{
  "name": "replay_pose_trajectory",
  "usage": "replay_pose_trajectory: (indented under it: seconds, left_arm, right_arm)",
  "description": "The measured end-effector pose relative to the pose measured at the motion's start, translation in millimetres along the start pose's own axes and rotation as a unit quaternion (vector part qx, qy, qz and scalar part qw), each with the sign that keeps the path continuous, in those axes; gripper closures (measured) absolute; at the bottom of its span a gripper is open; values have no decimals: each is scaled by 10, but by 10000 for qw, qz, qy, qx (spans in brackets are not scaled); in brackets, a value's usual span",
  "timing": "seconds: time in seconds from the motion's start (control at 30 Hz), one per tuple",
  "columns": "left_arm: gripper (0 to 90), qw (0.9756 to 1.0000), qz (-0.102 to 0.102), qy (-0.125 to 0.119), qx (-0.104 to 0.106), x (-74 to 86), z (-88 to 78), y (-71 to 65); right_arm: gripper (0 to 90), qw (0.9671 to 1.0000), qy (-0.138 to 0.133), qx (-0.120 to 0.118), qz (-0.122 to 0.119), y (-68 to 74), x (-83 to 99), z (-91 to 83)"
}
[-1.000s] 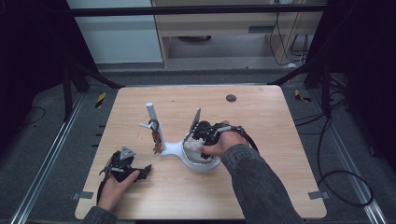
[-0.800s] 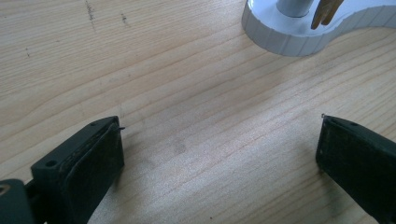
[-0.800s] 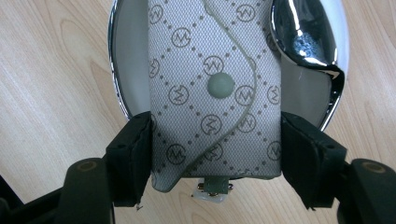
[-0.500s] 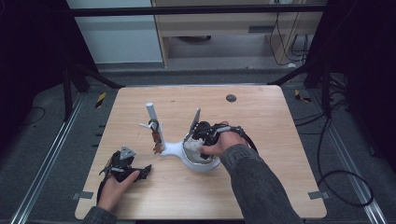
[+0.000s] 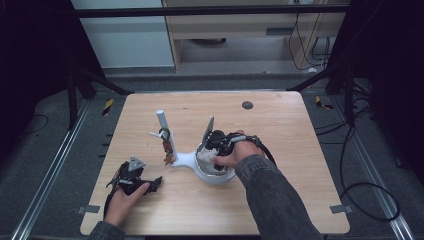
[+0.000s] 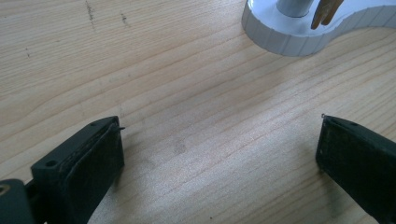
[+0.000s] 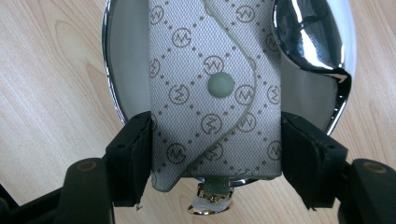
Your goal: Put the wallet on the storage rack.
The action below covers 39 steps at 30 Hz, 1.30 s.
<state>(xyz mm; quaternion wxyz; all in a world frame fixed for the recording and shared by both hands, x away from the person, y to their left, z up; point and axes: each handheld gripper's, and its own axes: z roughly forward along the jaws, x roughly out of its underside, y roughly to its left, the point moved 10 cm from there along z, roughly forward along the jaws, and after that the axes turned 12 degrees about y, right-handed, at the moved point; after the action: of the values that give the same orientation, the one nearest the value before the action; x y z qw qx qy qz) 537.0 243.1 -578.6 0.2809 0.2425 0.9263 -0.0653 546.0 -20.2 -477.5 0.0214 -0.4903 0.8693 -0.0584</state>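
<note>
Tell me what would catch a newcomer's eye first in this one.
The patterned grey pouch with its snap button, clamped between the right gripper jaws over a shiny chrome-rimmed dish, stands out at once. On the high view that happens mid-table, at the round end of a white stand whose upright post carries small hanging trinkets. The left gripper rests open on the wooden table near the front left edge.

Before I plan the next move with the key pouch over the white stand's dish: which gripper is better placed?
Right. The right gripper is shut on the pouch above the dish. The left gripper is open over bare table, apart from the stand.
</note>
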Motion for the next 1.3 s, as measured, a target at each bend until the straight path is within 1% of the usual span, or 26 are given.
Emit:
replay_pose_trajectory:
  seconds: [0.03,0.13,0.2,0.43,0.5,0.53,0.57,0.6,0.7,0.8,0.93,1.3]
  left_arm:
    - [2,10000,-2,-4,-5,-1,0,0]
    - [2,10000,1,-4,-4,-1,0,0]
    - [2,10000,4,-4,-3,-1,0,-1]
    - [2,10000,9,-5,0,-1,0,-2]
    - [2,10000,8,-5,0,-1,0,-2]
    - [2,10000,8,-6,0,-1,0,-2]
    - [2,10000,9,-5,1,0,0,-2]
    - [2,10000,14,-4,-3,0,1,-2]
    - [1,10000,22,2,0,1,0,-2]
    - [1,10000,16,-2,0,0,0,-2]
    - [1,10000,13,-5,0,-1,1,-3]
    - [1,10000,14,-4,0,0,0,-3]
  right_arm:
    - [311,10000,5,15,-31,2,-6,6]
    - [311,10000,13,18,3,7,-10,7]
    - [310,10000,8,17,-27,5,-14,14]
    - [307,10000,18,0,-11,8,-24,22]
    - [295,10000,-24,-14,19,12,-34,27]
    - [272,9999,-86,-103,72,27,-43,25]
    - [239,9998,-134,-137,91,31,-50,22]
    - [224,9997,-141,-164,147,36,-50,18]
    - [229,9997,-165,-155,134,29,-42,16]
    - [235,9994,-184,-160,225,18,-33,3]
    - [237,9995,-220,-151,184,11,-39,-6]
    - [239,9994,-245,-152,204,13,-42,-22]
